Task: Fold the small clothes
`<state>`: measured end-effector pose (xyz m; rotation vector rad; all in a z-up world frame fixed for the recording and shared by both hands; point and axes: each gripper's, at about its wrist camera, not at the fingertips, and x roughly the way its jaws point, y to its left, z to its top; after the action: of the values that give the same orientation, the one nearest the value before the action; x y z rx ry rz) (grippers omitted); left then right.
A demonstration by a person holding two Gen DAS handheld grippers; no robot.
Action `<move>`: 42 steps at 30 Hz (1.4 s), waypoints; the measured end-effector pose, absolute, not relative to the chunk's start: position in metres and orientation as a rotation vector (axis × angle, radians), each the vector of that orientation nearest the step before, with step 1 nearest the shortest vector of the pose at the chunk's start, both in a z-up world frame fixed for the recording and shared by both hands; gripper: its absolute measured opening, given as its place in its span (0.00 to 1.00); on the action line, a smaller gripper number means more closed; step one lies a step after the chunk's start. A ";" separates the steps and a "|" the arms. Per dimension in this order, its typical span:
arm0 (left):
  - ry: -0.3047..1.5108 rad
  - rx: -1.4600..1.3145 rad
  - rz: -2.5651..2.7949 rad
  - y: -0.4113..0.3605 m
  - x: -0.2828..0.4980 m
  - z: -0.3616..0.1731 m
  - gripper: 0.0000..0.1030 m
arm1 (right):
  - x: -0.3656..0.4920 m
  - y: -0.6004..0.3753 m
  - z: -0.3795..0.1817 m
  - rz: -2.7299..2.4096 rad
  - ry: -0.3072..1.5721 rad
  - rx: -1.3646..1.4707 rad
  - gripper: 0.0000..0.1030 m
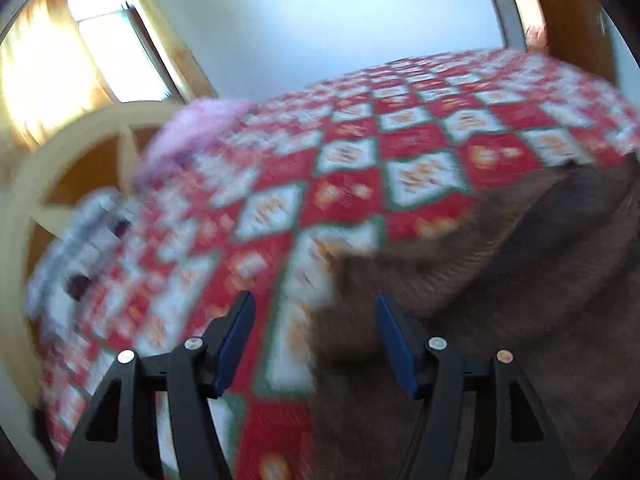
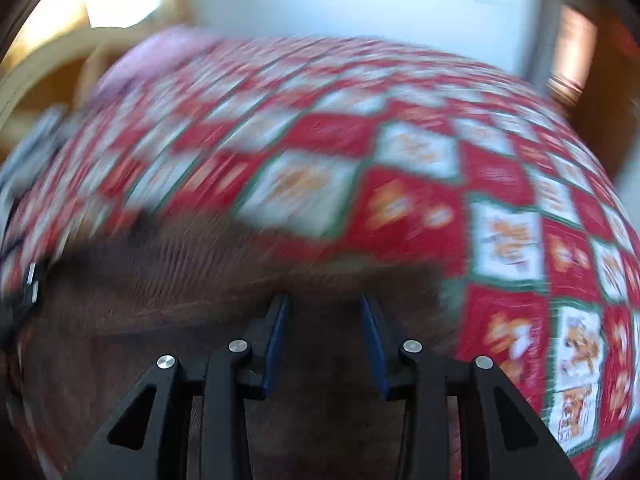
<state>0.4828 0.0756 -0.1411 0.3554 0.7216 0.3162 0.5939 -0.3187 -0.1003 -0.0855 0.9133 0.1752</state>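
A brown ribbed garment (image 1: 500, 280) lies on a bed with a red, white and green checked cover (image 1: 400, 140). In the left wrist view my left gripper (image 1: 316, 304) is open, over the garment's left edge where it meets the cover. In the right wrist view the same brown garment (image 2: 180, 280) fills the lower half, and my right gripper (image 2: 324, 300) is open with nothing between its fingers, just above the garment's far edge. Both views are motion-blurred.
A pink cloth (image 1: 192, 128) and a grey-white patterned cloth (image 1: 76, 248) lie at the bed's left side by a yellow wooden headboard (image 1: 60, 152). A bright window (image 1: 100, 48) and a white wall stand behind. The checked cover (image 2: 500, 220) extends to the right.
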 end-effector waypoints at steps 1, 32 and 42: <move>0.736 0.331 0.358 0.084 0.488 -0.141 0.64 | 0.597 -0.331 -0.094 0.126 0.899 -0.021 0.37; 0.839 -0.191 -0.069 0.126 0.336 -0.164 0.25 | 0.413 -0.420 -0.107 0.278 0.950 0.121 0.43; 0.825 -0.138 -0.159 0.115 0.327 -0.170 0.06 | 0.405 -0.411 -0.111 0.293 0.952 0.055 0.13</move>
<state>0.3270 0.1150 -0.1697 -0.1377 0.8254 -0.1588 0.4049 -0.4110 -0.1112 0.0546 0.9520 0.2933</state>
